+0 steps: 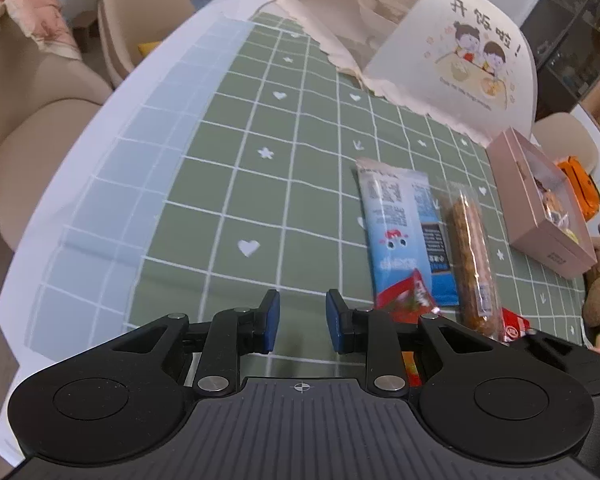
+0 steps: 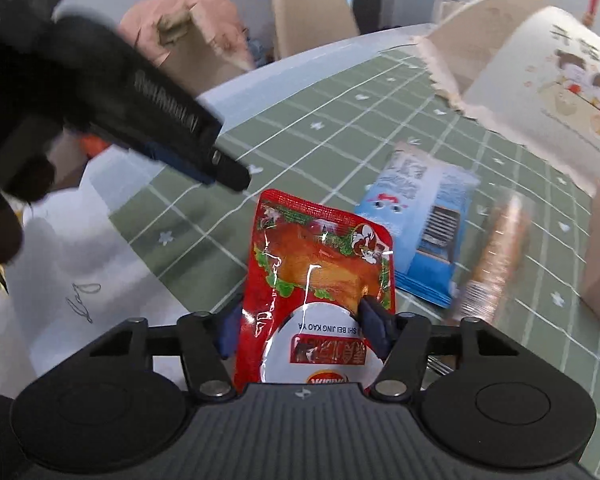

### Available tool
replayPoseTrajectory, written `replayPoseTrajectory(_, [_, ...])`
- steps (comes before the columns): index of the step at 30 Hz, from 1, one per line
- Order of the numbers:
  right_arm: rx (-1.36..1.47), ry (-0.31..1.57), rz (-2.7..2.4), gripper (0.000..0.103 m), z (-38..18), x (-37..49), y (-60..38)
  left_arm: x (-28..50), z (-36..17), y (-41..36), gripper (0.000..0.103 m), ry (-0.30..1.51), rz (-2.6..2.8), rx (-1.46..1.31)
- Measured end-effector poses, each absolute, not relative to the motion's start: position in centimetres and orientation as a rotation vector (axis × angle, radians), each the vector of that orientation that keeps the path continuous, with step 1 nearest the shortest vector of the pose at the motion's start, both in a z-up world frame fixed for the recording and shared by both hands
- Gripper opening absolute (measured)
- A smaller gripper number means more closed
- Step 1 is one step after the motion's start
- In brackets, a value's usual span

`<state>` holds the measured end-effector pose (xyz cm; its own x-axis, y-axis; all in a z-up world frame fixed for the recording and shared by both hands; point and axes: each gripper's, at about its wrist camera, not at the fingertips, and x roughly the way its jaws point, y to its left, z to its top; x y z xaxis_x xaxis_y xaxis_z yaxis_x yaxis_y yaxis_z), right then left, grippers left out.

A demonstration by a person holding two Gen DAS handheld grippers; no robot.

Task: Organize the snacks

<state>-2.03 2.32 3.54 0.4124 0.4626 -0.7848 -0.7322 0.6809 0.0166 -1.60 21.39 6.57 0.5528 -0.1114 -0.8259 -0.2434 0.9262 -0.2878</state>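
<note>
Green checked cloth covers the counter (image 1: pixel 228 184), where the right tool (image 2: pixel 300 320) clamps the red roast-duck packet (image 2: pixel 320 264) beside the blue snack packet (image 2: pixel 424 236), while the left tool (image 1: pixel 303 322) stands slightly apart, empty.

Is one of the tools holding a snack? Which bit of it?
Yes. The right tool grips the red snack packet by its sides near the printed white-circle end, one pad at each edge. The left tool is empty, with only tablecloth between its pads.
</note>
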Motion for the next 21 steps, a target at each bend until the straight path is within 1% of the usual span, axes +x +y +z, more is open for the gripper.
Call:
replayPoseTrajectory(1, [-0.342,0.859,0.749,0.036,3.8,-1.8,1.7,-1.4,6.6,21.1,0.028,0.993,0.073,-0.392])
replayPoseTrajectory(2, [-0.314,0.869,0.742,0.032,4.3,-1.6,0.7,-1.3,6.6,20.6,0.028,0.996,0.059,-0.388])
replayPoseTrajectory(3, [-0.277,0.866,0.737,0.025,4.8,-1.4,-0.4,-1.1,6.8,19.9,0.028,0.997,0.04,-0.382])
replayPoseTrajectory(4, [-0.244,0.851,0.727,0.022,5.7,-1.5,-1.8,-0.9,6.9,19.3,0.028,0.996,0.017,-0.375])
replayPoseTrajectory(6, [-0.201,0.817,0.682,0.011,7.1,-1.1,-3.9,-0.3,7.3,17.5,0.028,0.998,-0.044,-0.353])
replayPoseTrajectory(8, [-0.164,0.782,0.604,0.01,8.4,-0.7,-6.8,0.3,7.5,15.4,0.028,1.0,-0.107,-0.33])
replayPoseTrajectory(10, [-0.148,0.772,0.508,0.01,8.8,-0.2,-9.7,0.9,7.7,13.1,0.028,1.002,-0.16,-0.307])
replayPoseTrajectory(13, [-0.113,0.815,0.391,0.012,8.1,0.5,-14.4,1.6,7.4,9.6,0.028,1.016,-0.227,-0.275])
replayPoseTrajectory(14, [-0.106,0.826,0.369,0.017,7.7,0.4,-15.5,1.8,7.3,8.7,0.028,1.024,-0.238,-0.268])
replayPoseTrajectory(15, [-0.103,0.836,0.351,0.026,7.3,0.3,-16.5,2.0,7.0,7.7,0.028,1.035,-0.248,-0.263])
replayPoseTrajectory(17, [-0.101,0.851,0.31,0.038,6.2,-0.2,-18.4,2.1,6.5,6.0,0.028,1.06,-0.262,-0.264])
replayPoseTrajectory(21, [-0.045,0.902,0.265,0.038,3.8,-0.6,-20.9,2.1,5.6,2.3,0.028,1.106,-0.333,-0.245])
